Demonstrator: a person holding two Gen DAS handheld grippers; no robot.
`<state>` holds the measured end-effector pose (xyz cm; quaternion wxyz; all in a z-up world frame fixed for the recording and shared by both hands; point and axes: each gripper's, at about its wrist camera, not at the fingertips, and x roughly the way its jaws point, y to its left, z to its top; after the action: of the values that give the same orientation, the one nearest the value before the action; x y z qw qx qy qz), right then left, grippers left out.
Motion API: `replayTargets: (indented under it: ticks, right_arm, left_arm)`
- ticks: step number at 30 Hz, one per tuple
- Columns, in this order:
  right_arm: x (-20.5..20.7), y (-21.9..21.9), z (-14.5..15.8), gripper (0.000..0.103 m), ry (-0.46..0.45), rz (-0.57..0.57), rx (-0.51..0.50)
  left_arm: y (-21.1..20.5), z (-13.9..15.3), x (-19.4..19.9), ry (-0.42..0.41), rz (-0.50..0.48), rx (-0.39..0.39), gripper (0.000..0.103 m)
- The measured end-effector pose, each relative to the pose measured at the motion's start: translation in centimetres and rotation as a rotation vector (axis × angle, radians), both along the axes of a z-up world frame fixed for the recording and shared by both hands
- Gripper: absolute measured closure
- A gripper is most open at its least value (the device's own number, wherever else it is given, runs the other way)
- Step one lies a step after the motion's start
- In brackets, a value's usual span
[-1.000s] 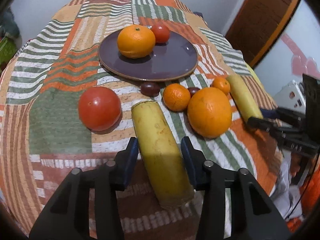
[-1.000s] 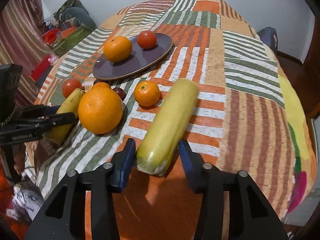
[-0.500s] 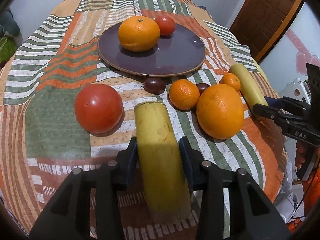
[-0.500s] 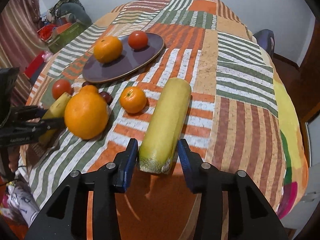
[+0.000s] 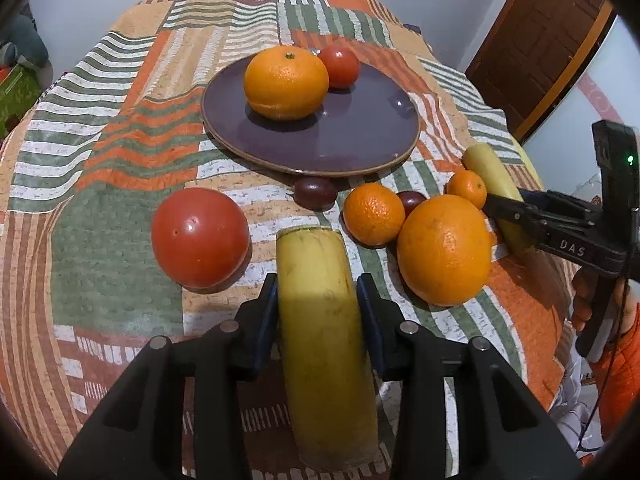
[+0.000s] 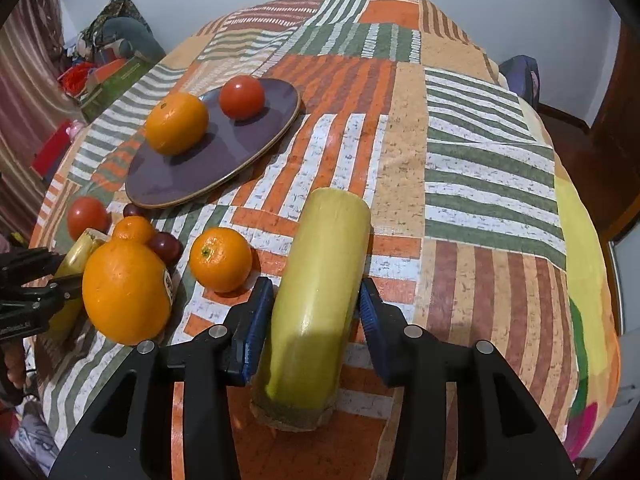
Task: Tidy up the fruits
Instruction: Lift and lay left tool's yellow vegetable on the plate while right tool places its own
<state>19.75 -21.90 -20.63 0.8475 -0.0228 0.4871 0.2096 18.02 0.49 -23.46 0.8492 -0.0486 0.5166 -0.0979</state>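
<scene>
My left gripper [image 5: 317,300] is shut on a yellow banana piece [image 5: 324,320] that points toward the purple plate [image 5: 360,136]. My right gripper [image 6: 316,304] is shut on a second, greener banana piece [image 6: 320,304], also seen in the left wrist view [image 5: 492,184]. The plate holds an orange [image 5: 286,82] and a small tomato [image 5: 339,66]. On the cloth lie a big tomato [image 5: 200,238], a large orange [image 5: 444,250], two mandarins [image 5: 374,214] [image 5: 467,189] and two dark grapes [image 5: 315,193] [image 5: 412,201].
The table wears a striped patchwork cloth [image 6: 460,140]. A brown door [image 5: 540,40] stands at the right. Clutter and boxes [image 6: 104,68] sit on the floor beyond the table's far left edge.
Both grippers have closed in on their banana pieces and shifted slightly forward. The fruit on the cloth and plate has not moved.
</scene>
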Motion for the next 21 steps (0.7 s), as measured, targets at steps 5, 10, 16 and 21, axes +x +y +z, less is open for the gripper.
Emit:
replayTargets:
  ticks: [5,10,16,21]
  right_arm:
    - [-0.6,-0.3,1.1,0.067,-0.039,-0.002,-0.004]
    - [-0.8,-0.7,3.3,0.069,-0.100,-0.009,0.027]
    - [-0.8,-0.3,5.6,0.069,-0.168,-0.001,0.061]
    - [-0.1,0.7,6.8,0.069,-0.201,0.015,0.080]
  left_arm:
    - [0.1,2.4,-0.9,-0.063,0.000,-0.001,0.067]
    - [0.3,5.0,-1.4,-0.126,-0.001,-0.024,0.067]
    - [0.3,8.2,-1.6,-0.210,-0.009,-0.030,0.068]
    - [0.8,10.1,-0.7,-0.259,0.002,-0.026,0.068]
